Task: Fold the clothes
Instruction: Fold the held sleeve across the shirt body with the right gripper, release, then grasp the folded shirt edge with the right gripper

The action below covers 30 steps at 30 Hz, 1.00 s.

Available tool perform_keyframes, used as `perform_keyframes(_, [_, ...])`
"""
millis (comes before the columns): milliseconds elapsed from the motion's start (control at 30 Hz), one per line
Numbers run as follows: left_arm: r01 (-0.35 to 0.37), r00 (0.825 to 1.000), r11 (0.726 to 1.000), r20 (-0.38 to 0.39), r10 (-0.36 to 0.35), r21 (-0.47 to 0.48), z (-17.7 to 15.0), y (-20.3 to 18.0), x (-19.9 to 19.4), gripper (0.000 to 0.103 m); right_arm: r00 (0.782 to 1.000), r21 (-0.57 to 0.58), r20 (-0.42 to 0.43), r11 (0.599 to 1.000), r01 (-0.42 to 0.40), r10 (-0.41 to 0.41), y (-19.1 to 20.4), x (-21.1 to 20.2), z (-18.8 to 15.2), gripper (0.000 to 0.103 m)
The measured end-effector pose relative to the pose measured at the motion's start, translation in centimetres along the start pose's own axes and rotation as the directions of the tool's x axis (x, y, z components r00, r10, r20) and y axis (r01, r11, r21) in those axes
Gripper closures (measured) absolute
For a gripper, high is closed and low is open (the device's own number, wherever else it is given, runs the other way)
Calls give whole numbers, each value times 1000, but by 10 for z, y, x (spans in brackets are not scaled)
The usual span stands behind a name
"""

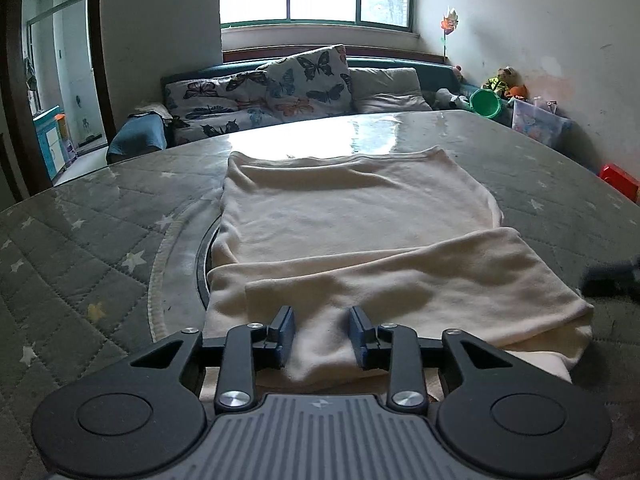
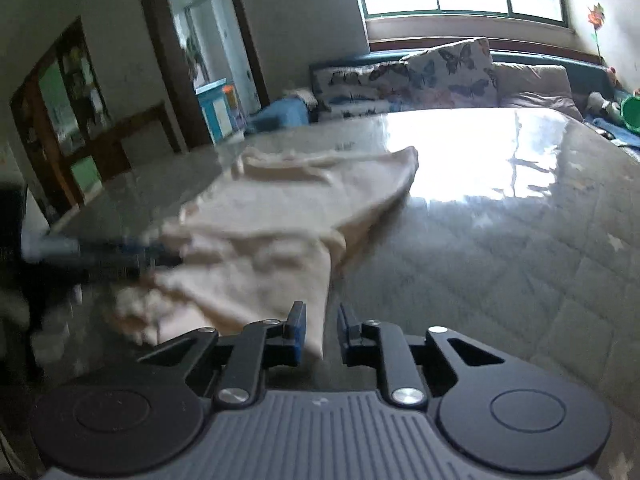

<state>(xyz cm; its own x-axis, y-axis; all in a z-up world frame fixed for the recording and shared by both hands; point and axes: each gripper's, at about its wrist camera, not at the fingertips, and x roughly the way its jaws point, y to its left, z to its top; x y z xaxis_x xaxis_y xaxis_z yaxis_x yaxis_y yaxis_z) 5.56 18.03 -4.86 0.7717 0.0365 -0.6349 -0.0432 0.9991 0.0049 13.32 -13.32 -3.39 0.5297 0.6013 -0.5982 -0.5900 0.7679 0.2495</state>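
A cream garment [image 1: 352,216] lies spread on the round table [image 1: 100,240], its near part folded over into a thick band. In the left wrist view my left gripper [image 1: 322,332] stands at the garment's near edge, jaws apart, with a ridge of cloth between the blue pads. A dark blur at the right edge is my right gripper [image 1: 612,280]. In the right wrist view the garment [image 2: 280,216] is blurred. Its near corner reaches between the fingers of my right gripper [image 2: 322,330], beside the left pad; bare table shows before the other pad. My left gripper [image 2: 100,256] shows blurred at the cloth's left side.
The table [image 2: 500,260] has a grey quilted star cover under a glossy sheet. Behind it stands a sofa [image 1: 280,88] with butterfly cushions below a window. A green bucket [image 1: 485,103], toys and a clear box sit at the back right, a doorway [image 1: 60,80] at the left.
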Motion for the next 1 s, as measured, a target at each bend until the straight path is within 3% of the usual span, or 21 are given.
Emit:
perform_keyframes(67, [-1, 1000, 1000, 0, 1, 5, 0, -2, 0, 63, 1000, 31, 7, 999, -14, 14, -2, 15, 12, 78])
perform_keyframes(167, [-3, 1000, 1000, -1, 3, 8, 2, -6, 2, 59, 1000, 64, -9, 998, -12, 13, -4, 40, 22, 77])
perform_keyframes(267, [-4, 1000, 1000, 1, 4, 11, 3, -6, 1, 57, 1000, 71, -14, 997, 3, -2, -3, 51, 19, 95])
perform_keyframes(433, [3, 1000, 1000, 4, -3, 10, 3, -5, 2, 55, 995, 64, 60, 995, 76, -80, 1, 30, 6, 102])
perform_keyframes(533, [6, 1000, 1000, 6, -6, 15, 3, -6, 3, 52, 990, 114, 33, 985, 130, -135, -13, 32, -1, 103])
perform_keyframes(667, [7, 1000, 1000, 9, -7, 23, 3, -9, 2, 51, 993, 142, 55, 985, 99, -107, -18, 29, 0, 99])
perform_keyframes(833, [5, 1000, 1000, 13, -5, 29, 3, -10, 0, 51, 995, 89, 97, 996, 26, -35, -1, 33, 11, 98])
perform_keyframes(1000, [-8, 1000, 999, 18, 7, 32, 1, -7, -5, 51, 996, 16, 68, 998, 55, -56, 13, 55, 13, 97])
